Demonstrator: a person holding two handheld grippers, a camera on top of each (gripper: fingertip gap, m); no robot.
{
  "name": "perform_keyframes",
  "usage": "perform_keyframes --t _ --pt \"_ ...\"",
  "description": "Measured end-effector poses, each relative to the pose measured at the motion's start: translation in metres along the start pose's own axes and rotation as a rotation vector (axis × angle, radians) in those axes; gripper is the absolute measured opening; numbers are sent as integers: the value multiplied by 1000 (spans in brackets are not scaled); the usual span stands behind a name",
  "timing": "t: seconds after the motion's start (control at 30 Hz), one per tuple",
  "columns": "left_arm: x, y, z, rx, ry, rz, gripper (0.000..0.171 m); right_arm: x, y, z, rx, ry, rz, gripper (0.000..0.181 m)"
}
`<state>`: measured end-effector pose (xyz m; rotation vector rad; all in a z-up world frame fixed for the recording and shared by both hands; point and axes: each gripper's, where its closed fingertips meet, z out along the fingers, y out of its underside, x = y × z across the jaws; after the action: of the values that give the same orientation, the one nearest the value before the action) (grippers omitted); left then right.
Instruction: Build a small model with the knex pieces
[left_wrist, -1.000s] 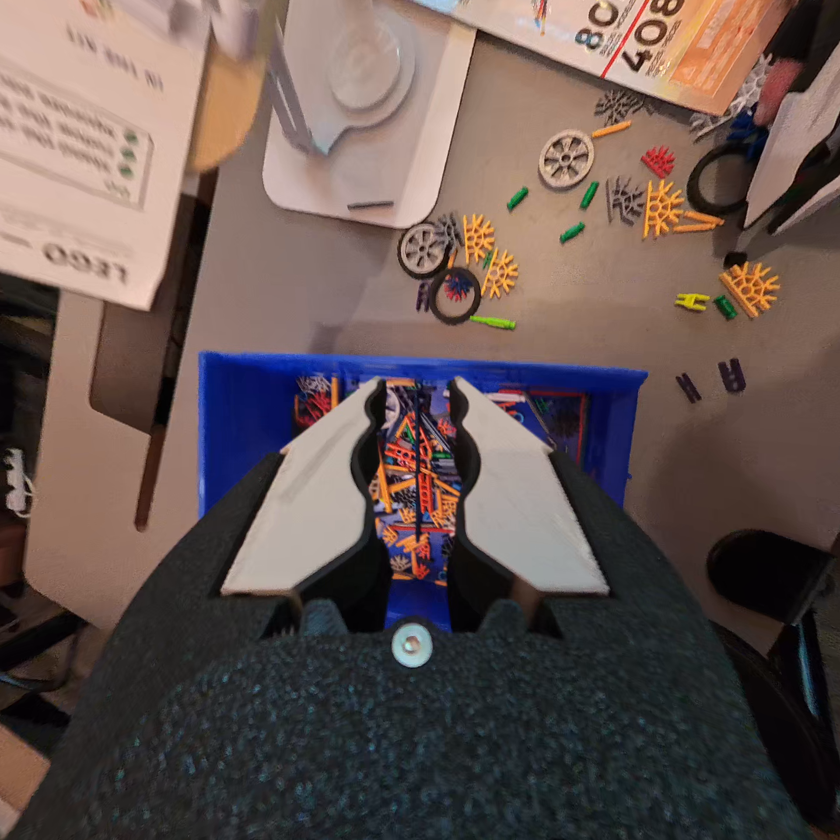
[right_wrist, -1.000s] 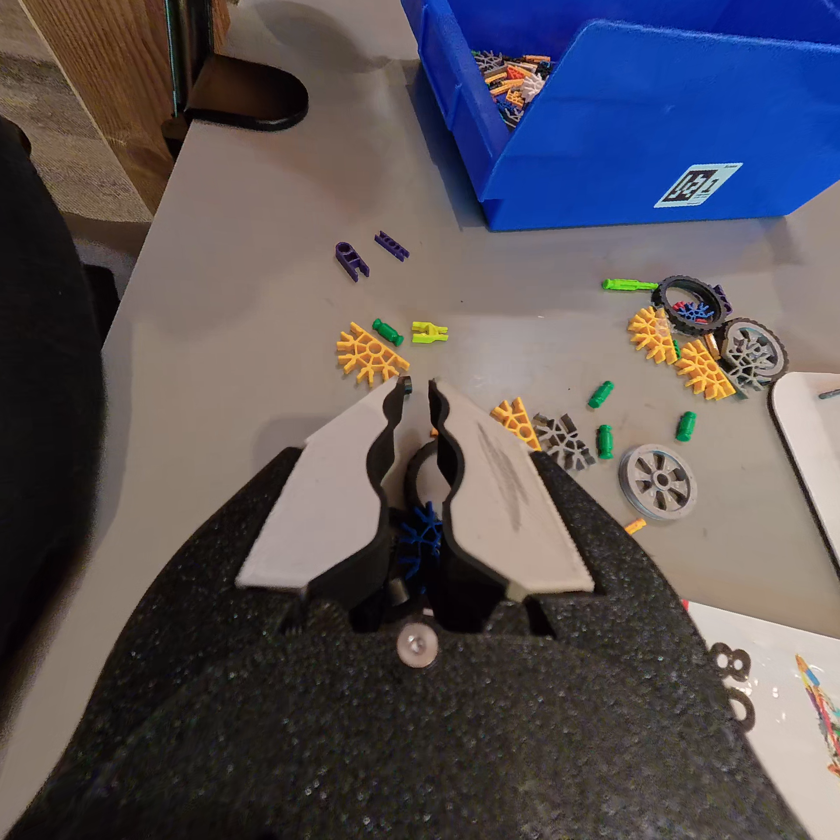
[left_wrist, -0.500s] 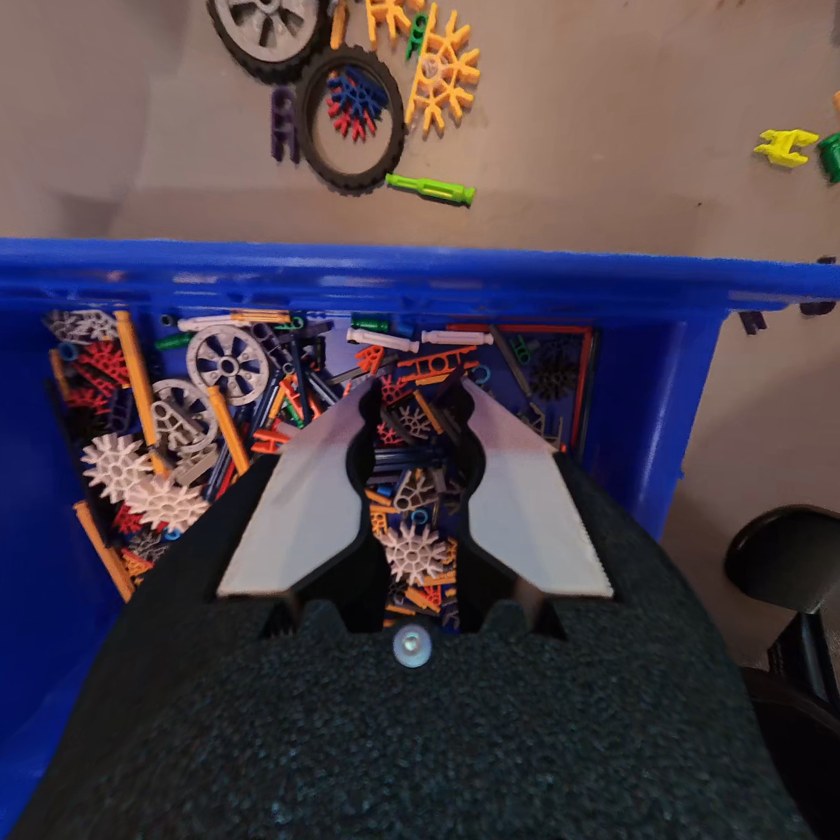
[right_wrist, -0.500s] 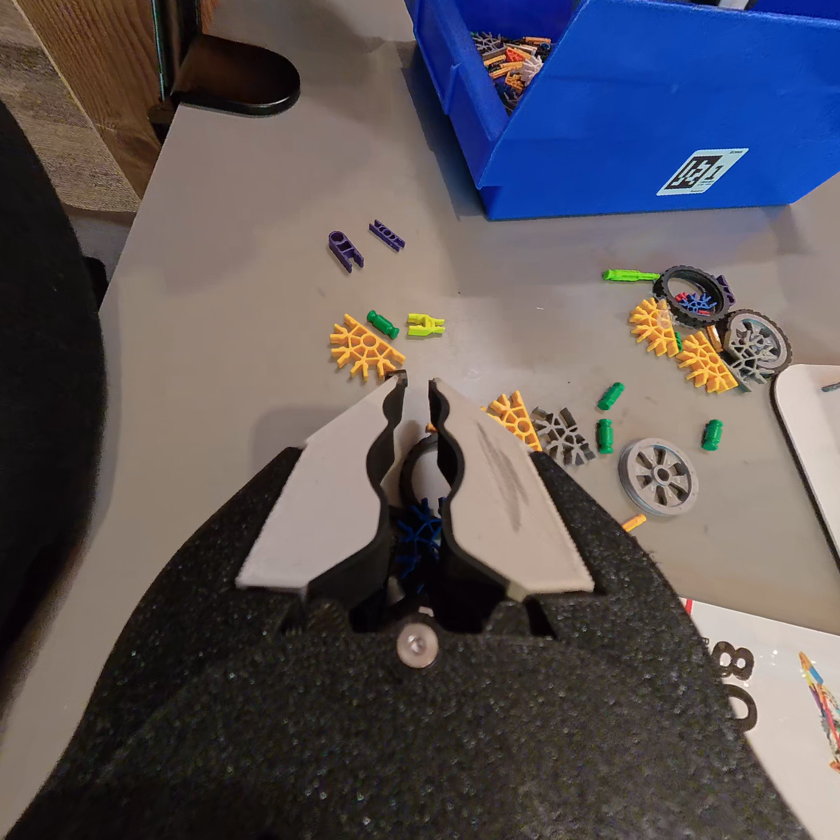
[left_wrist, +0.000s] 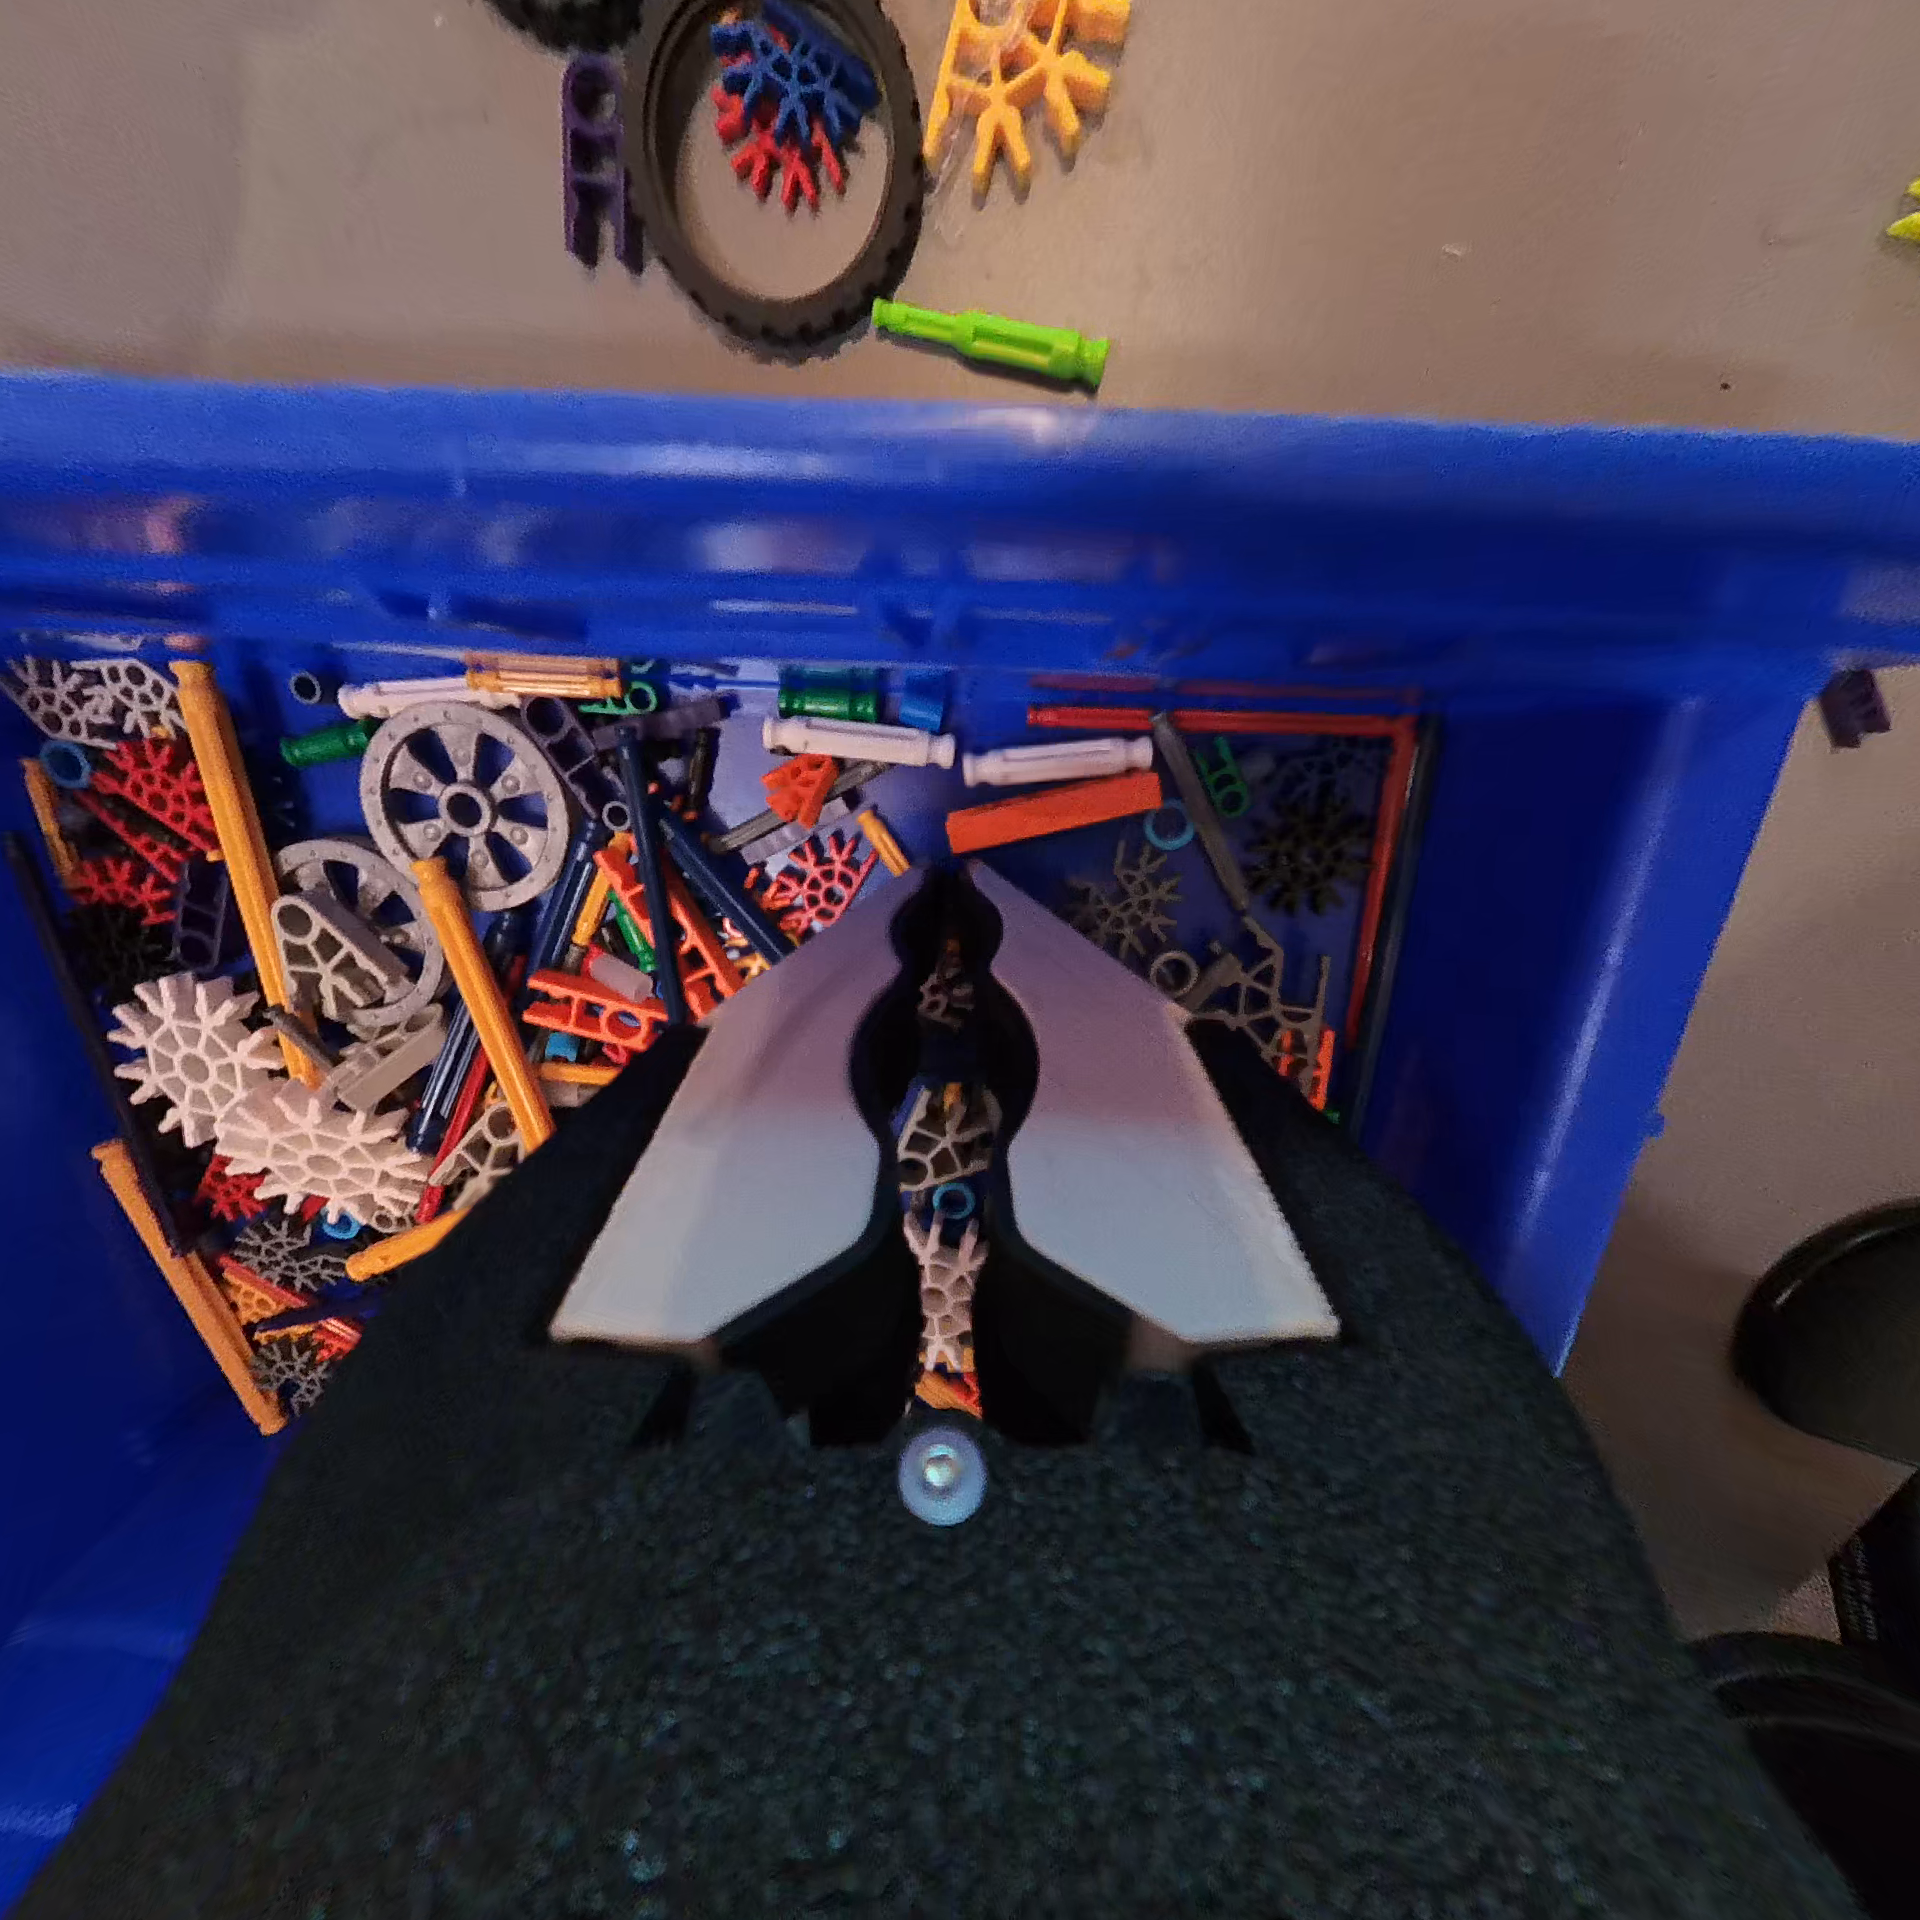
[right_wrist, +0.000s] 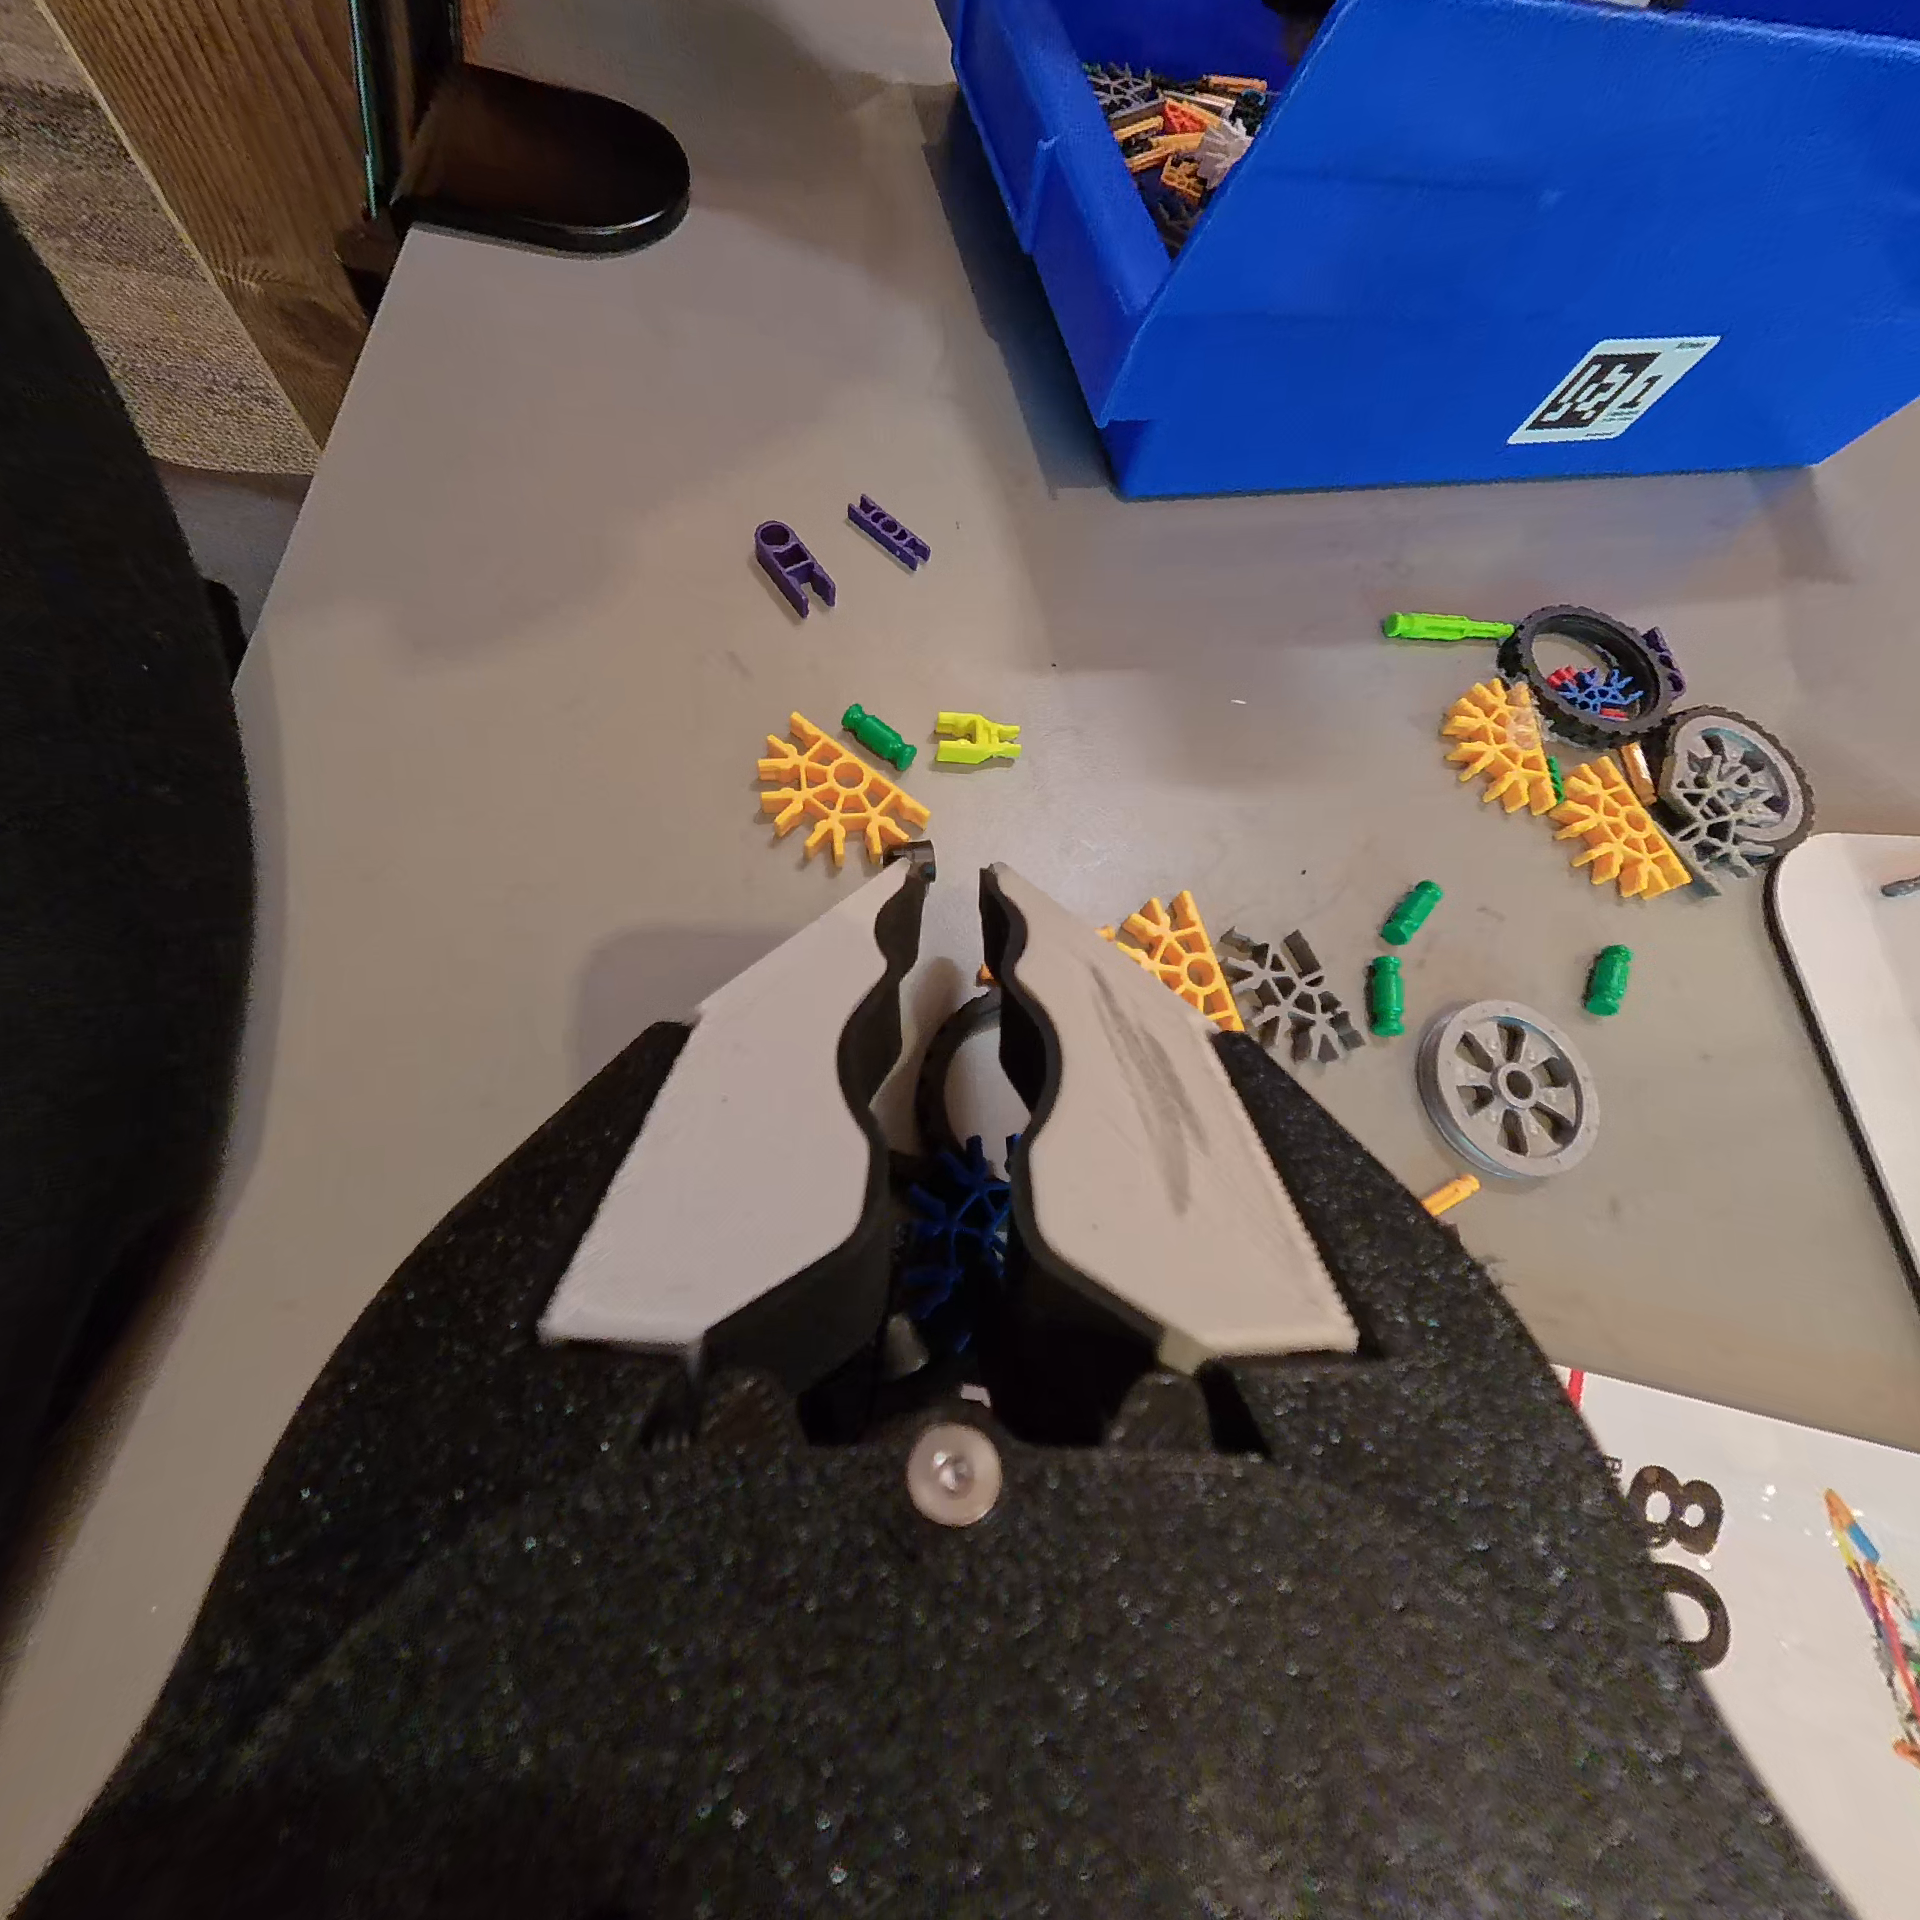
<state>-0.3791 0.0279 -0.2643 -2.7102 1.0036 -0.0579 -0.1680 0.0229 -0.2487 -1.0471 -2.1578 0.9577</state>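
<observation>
The left claw (left_wrist: 945, 883), tips nearly clenched, sits among light, stiff plastic pieces in the blue bin (left_wrist: 935, 520); whether it grips one, I cannot tell. The right claw (right_wrist: 951, 883) hovers slightly parted over the tabletop (right_wrist: 582, 520).

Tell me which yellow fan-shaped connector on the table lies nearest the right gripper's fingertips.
The lone yellow connector just left of the right gripper, beside a dark green rod. The others lie farther right.

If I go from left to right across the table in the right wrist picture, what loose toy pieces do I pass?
purple clip → yellow-green clip → grey snowflake piece → grey wheel → white tray at the right edge.
</observation>
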Motion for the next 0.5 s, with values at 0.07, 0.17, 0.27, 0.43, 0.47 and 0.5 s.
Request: perform_keyframes --t 0.07,0.17,0.27,0.43,0.47,0.5 --pt "-3 4 -1 -13 -11 -5 0 0 0 0 -1 0 0 9" --pt "-21 14 -7 -61 -92 -12 0 0 0 0 -1 0 -1 9" --pt "-34 11 -15 -38 -135 -31 3 0 0 0 0 0 -1 9" --pt "-46 5 -31 7 -156 -59 10 0 0 -1 1 1 -1 9" --pt "-45 5 -33 11 -144 -65 12 0 0 -1 2 1 -1 9" --pt "-44 7 -33 3 -129 -70 14 0 -1 -1 2 1 -1 9"
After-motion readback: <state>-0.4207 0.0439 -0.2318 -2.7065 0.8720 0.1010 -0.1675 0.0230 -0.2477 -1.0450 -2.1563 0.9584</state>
